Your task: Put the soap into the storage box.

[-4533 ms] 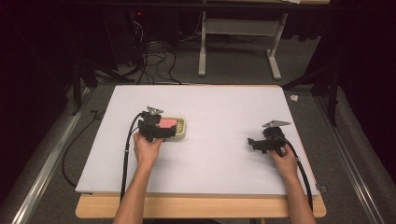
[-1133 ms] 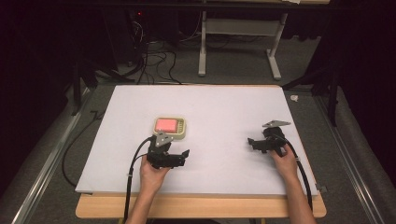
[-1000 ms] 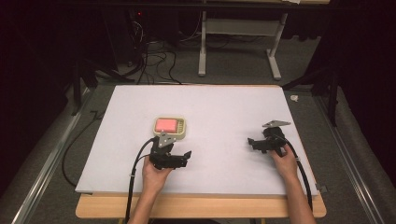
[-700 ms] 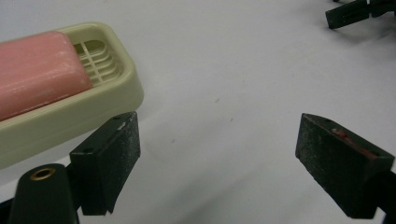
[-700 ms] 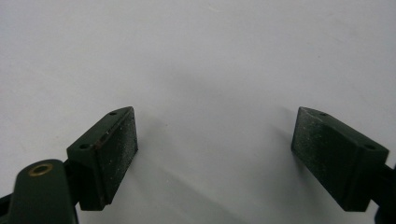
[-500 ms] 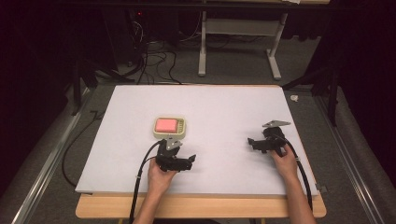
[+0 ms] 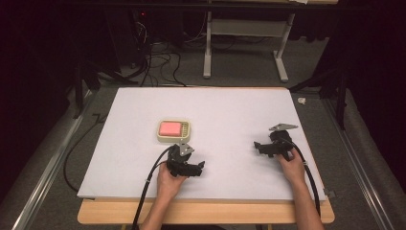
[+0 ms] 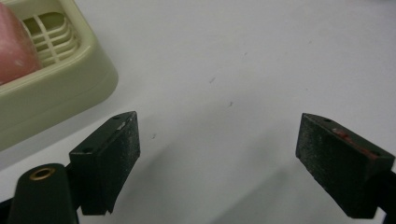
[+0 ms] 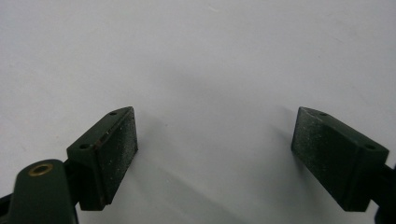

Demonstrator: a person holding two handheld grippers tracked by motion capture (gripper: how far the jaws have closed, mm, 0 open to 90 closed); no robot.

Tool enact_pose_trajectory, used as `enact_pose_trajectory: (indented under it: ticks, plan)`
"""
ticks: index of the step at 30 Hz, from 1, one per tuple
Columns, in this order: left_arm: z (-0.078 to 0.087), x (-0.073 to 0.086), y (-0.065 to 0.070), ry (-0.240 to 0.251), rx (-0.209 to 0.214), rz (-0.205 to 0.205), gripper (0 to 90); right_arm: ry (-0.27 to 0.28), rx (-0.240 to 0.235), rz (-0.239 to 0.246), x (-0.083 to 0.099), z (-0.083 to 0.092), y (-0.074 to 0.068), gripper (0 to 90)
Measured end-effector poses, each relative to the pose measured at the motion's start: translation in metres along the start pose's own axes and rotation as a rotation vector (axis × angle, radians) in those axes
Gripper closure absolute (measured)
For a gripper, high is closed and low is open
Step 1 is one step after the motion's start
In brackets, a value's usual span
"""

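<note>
1. While the person's left hand point(image 7: 168, 181) rests near the front edge of the counter point(image 7: 230, 110), the left gripper point(image 7: 200, 167) it holds lies low over the white surface, pointing toward the right.
2. The left gripper's fingers point(image 8: 108, 161) are spread wide apart and released; nothing sits between them, and bare white counter shows in the gap.
3. In the left gripper view, the pads hover just above the surface, casting a soft shadow beneath; whether they touch it cannot be told.
4. The soap dish point(image 7: 174, 131), a cream plastic tray with a slotted floor, stands on the counter just behind the left gripper, apart from it.
5. A pink bar of soap point(image 7: 170, 128) lies inside the dish; in the left gripper view its rounded edge point(image 8: 14, 46) shows at the upper left, with the dish's corner point(image 8: 70, 79) near the left finger but not touching it.
6. The right hand point(image 7: 293, 165) holds the right gripper point(image 7: 257, 146) well apart from the dish, toward the right side of the counter, pointing left.
7. The right gripper's fingers point(image 9: 105, 154) are likewise wide open and released, gripping nothing, with plain white counter between them.
8. A black cable point(image 7: 148, 187) trails from the left gripper back over the front edge of the counter.
</note>
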State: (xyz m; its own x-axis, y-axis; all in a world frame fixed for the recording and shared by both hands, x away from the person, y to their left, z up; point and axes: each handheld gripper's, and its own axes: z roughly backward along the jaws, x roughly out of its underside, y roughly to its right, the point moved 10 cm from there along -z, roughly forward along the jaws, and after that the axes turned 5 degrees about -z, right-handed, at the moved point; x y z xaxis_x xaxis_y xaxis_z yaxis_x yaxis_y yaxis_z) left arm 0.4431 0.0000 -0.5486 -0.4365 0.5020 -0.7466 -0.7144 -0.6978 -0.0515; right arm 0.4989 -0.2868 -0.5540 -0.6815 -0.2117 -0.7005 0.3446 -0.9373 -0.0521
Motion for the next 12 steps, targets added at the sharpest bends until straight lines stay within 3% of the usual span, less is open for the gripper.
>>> enact_pose_trajectory:
  ticks: [2, 12]
  plan:
    - [-0.0052, 0.0033, 0.0008, -0.026, -0.007, -0.007, 14.3, -0.002, -0.001, -0.001, 0.0002, 0.0001, -0.0001, 15.0]
    - [-0.0062, 0.0038, 0.0002, -0.031, 0.001, 0.005, 13.0, -0.002, -0.001, 0.000, 0.0001, 0.0001, 0.0000, 14.9]
